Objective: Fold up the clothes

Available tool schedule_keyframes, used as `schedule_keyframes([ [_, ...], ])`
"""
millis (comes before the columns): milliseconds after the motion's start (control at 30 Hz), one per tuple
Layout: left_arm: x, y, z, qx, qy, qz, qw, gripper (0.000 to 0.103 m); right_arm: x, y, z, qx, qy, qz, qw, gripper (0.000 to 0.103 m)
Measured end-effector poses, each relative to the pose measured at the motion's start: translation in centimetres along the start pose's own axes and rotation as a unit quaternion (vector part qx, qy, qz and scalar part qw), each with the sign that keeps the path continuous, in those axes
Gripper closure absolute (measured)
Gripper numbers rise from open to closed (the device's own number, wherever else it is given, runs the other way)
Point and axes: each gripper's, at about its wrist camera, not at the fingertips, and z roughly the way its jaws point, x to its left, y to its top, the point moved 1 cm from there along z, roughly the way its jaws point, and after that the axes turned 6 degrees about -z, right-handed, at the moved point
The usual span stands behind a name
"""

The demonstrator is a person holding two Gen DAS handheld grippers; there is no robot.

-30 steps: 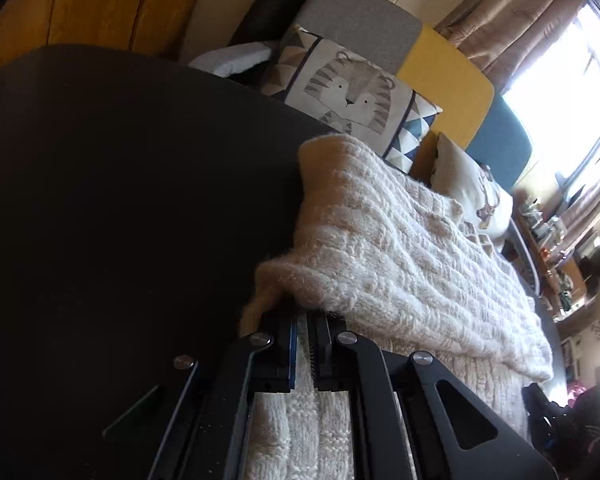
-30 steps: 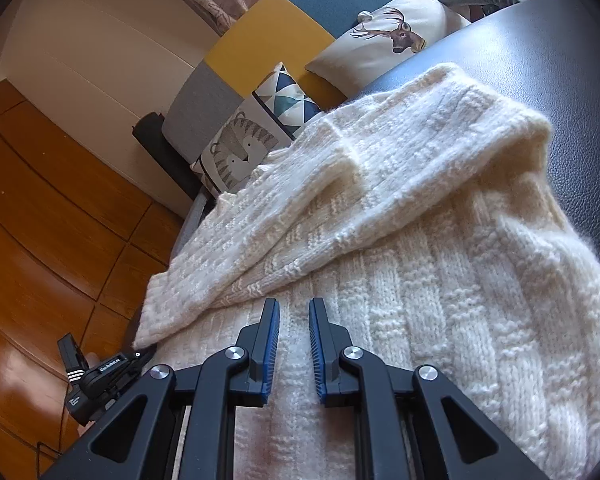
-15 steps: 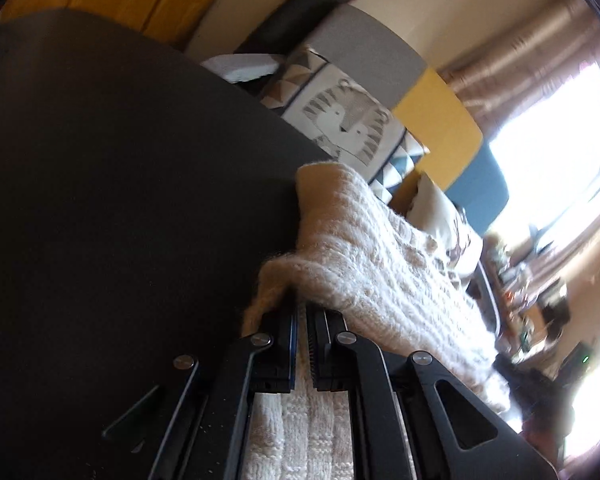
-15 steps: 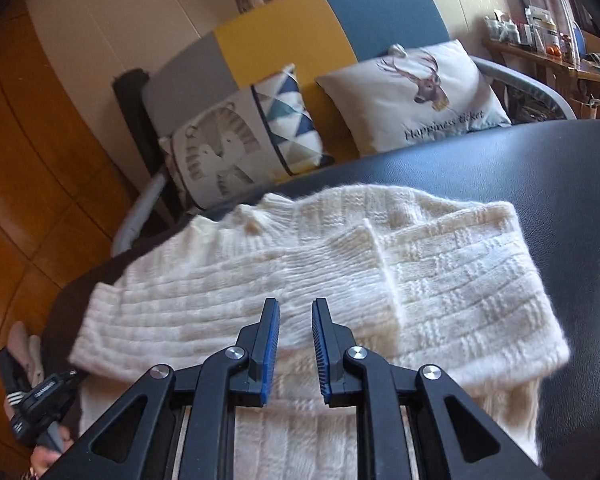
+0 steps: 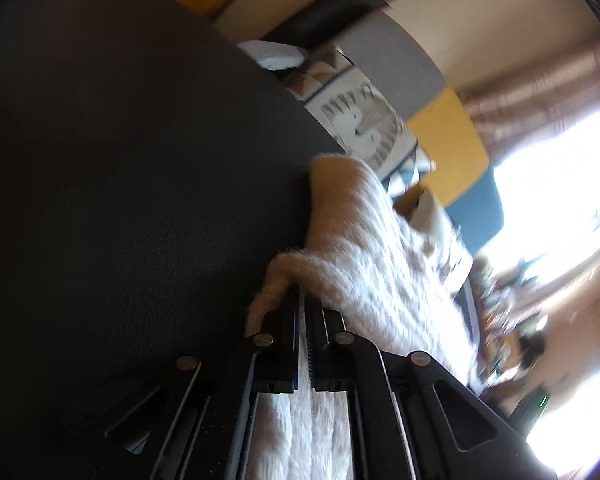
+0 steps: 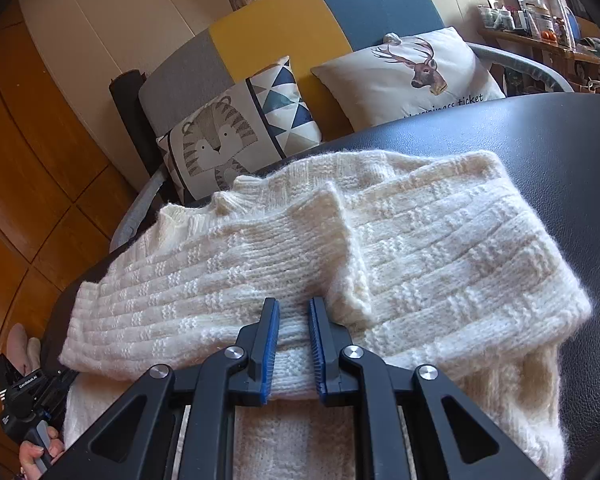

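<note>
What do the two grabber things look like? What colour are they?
Both are black plastic. The right gripper has two flat fingers with bright blue ridged pads, round silver bolts and triangle-shaped holes in its arms. The left gripper has the same shape and silver bolts, with a toothed edge on one finger. No cables or sleeves show.

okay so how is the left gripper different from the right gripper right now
The left gripper is nearly shut, pinching the sweater's fuzzy edge; the right gripper stands open with a clear gap, gripping nothing. The left works at the sweater's edge beside bare black table; the right sits over the folded knit's middle. Both are black two-finger tools, low over the same cream sweater.
</note>
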Motion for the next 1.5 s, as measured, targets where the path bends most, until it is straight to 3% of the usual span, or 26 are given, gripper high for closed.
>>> schedule_keyframes([
  [200, -4.3, -1.0, -4.9, -0.070, -0.024, 0.080, 0.9940, 0.096, 0.7, 0.1, 0.0, -0.002, -0.016, -0.015, 1.000, 0.090],
  [300, -7.6, -0.1, -2.3, -0.040, -0.030, 0.095, 0.9942, 0.094, 1.2, 0.1, -0.2, -0.006, -0.023, -0.028, 0.999, 0.087],
  [433, -11.0, 1.1, 3.7, -0.008, 0.039, 0.137, 0.9897, 0.094, 0.8, 0.0, -1.0, -0.027, 0.003, -0.021, 0.999, 0.087],
  [533, -9.7, 2.2, 5.6, -0.022, 0.113, 0.125, 0.9855, 0.094, -0.3, -0.1, -1.7, -0.046, 0.038, 0.006, 0.998, 0.085],
  [567, -8.9, 2.3, 5.8, -0.022, 0.118, 0.114, 0.9862, 0.095, -0.8, -0.2, -1.8, -0.048, 0.047, 0.019, 0.998, 0.085],
  [667, -6.7, 2.1, 5.6, -0.024, 0.107, 0.095, 0.9894, 0.098, -1.7, -0.2, -1.2, -0.035, 0.060, 0.043, 0.997, 0.085],
  [767, -5.8, 1.9, 5.4, -0.032, 0.110, 0.082, 0.9901, 0.100, -0.9, 0.1, -0.5, -0.013, 0.051, 0.023, 0.998, 0.085],
  [867, -4.7, 2.0, 5.6, -0.025, 0.086, 0.056, 0.9944, 0.100, -0.5, 0.1, -0.4, -0.010, 0.043, 0.013, 0.999, 0.085],
  [1000, -7.5, 1.5, 4.2, -0.040, 0.093, 0.111, 0.9886, 0.099, -1.6, -0.1, -0.7, -0.021, 0.071, 0.037, 0.997, 0.085],
  [1133, -10.8, 1.2, 4.0, -0.060, 0.068, 0.160, 0.9829, 0.097, -2.1, -0.2, -0.8, -0.025, 0.083, 0.051, 0.995, 0.085],
  [1267, -10.0, 2.9, 7.3, -0.046, 0.154, 0.150, 0.9756, 0.097, -2.3, -0.1, -0.7, -0.024, 0.085, 0.053, 0.995, 0.085],
  [1300, -8.8, 3.5, 7.8, -0.038, 0.163, 0.134, 0.9767, 0.097, -2.3, -0.1, -0.7, -0.024, 0.085, 0.053, 0.995, 0.085],
  [1367, -7.4, 4.4, 7.9, -0.034, 0.130, 0.102, 0.9857, 0.096, -2.3, 0.0, -0.7, -0.023, 0.084, 0.053, 0.995, 0.085],
  [1500, -6.6, 4.5, 7.8, -0.037, 0.106, 0.086, 0.9899, 0.096, -2.2, 0.1, -0.6, -0.017, 0.078, 0.051, 0.995, 0.085],
])
